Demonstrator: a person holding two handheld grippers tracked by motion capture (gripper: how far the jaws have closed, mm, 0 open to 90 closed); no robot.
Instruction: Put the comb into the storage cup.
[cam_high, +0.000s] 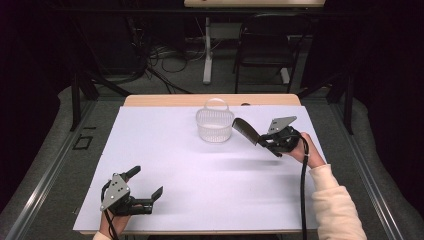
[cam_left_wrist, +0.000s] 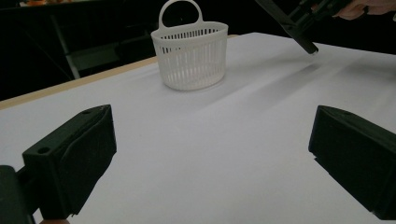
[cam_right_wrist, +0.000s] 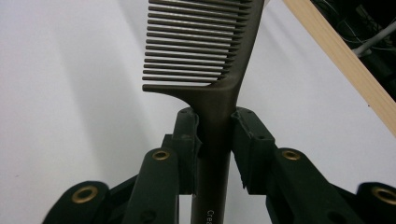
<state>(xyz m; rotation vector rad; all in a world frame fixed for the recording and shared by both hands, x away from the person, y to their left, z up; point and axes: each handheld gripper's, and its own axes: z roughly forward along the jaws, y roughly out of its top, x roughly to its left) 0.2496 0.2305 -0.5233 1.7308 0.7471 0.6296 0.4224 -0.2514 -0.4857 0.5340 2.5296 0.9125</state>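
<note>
Left side of the table: the left gripper (cam_high: 148, 191) rests low on the white table cover (cam_high: 165, 165) near the front edge. Its 2 jaws stand wide apart with nothing between them; the left gripper view confirms bare cover in the gap. This tool is released and idle.

Centre: the white slotted basket (cam_high: 215, 125) stands upright toward the far edge, handle up. In the high view its interior appears empty, though the bottom is hard to read. The basket stands well apart from the left gripper.

Right side: the right gripper (cam_high: 262, 141) is clenched on the dark comb (cam_high: 245, 131). The right gripper view shows both pads (cam_right_wrist: 186, 140) pressing the comb (cam_right_wrist: 205, 51) handle from either side, just below the teeth. The toothed end projects beyond the jaws toward the basket and is raised off the cover. In the high view the comb tip lies just beside the basket's right rim, not yet over the opening.

Status, as judged: pickup of the comb is complete, and transfer is well advanced. Remaining steps are likely 3: bring the comb over the opening, lower it in, and release the grip. Contact between comb and basket cannot be confirmed.
</note>
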